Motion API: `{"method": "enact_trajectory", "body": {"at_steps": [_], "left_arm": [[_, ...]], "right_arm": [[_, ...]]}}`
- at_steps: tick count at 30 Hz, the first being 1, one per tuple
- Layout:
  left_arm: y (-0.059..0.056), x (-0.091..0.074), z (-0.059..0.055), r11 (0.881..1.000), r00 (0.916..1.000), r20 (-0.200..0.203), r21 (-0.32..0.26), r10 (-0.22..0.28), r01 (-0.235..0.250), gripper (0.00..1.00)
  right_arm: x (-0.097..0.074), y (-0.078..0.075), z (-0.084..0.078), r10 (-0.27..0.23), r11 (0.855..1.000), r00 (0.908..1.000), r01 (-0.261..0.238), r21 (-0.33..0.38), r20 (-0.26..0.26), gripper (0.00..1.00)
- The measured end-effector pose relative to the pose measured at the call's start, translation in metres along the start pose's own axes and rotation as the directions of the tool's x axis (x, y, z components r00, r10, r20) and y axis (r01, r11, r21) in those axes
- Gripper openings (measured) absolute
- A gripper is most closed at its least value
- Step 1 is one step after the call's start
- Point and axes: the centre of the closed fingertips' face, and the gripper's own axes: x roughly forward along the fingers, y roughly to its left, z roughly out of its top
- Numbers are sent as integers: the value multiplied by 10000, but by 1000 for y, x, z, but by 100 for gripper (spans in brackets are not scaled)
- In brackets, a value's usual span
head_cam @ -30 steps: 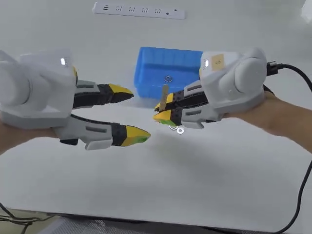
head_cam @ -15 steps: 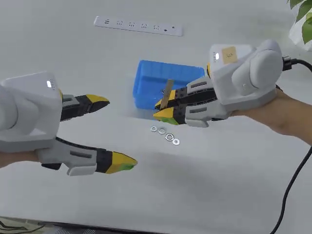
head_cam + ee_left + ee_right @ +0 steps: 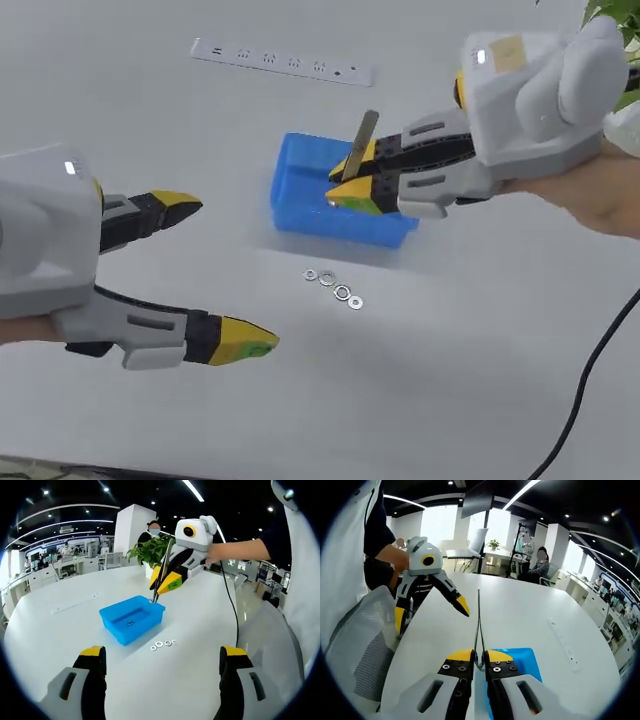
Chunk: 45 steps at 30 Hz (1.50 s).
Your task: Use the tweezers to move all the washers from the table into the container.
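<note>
Right gripper (image 3: pixel 345 190) pinches the tweezers (image 3: pixel 362 140) over the blue container's (image 3: pixel 298 205) rim.
Head view: four washers (image 3: pixel 332 288) lie in a row on the table (image 3: pixel 450 350) just beside the container; the left gripper (image 3: pixel 228 275) is spread wide. Left gripper view: a single washer (image 3: pixel 130 623) lies inside the container. Right gripper view: its jaws clamp the tweezers' base.

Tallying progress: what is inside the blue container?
One washer lies on the floor of the blue container. In the head view the right gripper, holding the tweezers, covers much of its inside, so any others there are hidden.
</note>
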Motion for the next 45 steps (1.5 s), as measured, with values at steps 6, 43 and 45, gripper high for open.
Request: {"method": "enact_trajectory", "body": {"at_steps": [6,43,45], "left_arm": [[4,1,-2,9998,10000,48,-178,49,-48,99],[37,-12,-22,9954,9941,-632,-324,883,-905,97],[36,-11,-22,9958,9945,-650,-365,817,-842,97]], "right_arm": [[-4,-38,-7,-537,9985,9985,538,99,-103,9],[55,-55,-108,-150,9901,9930,312,1370,-1173,10],[55,-53,-106,-96,9873,9945,259,1568,-1040,10]]}}
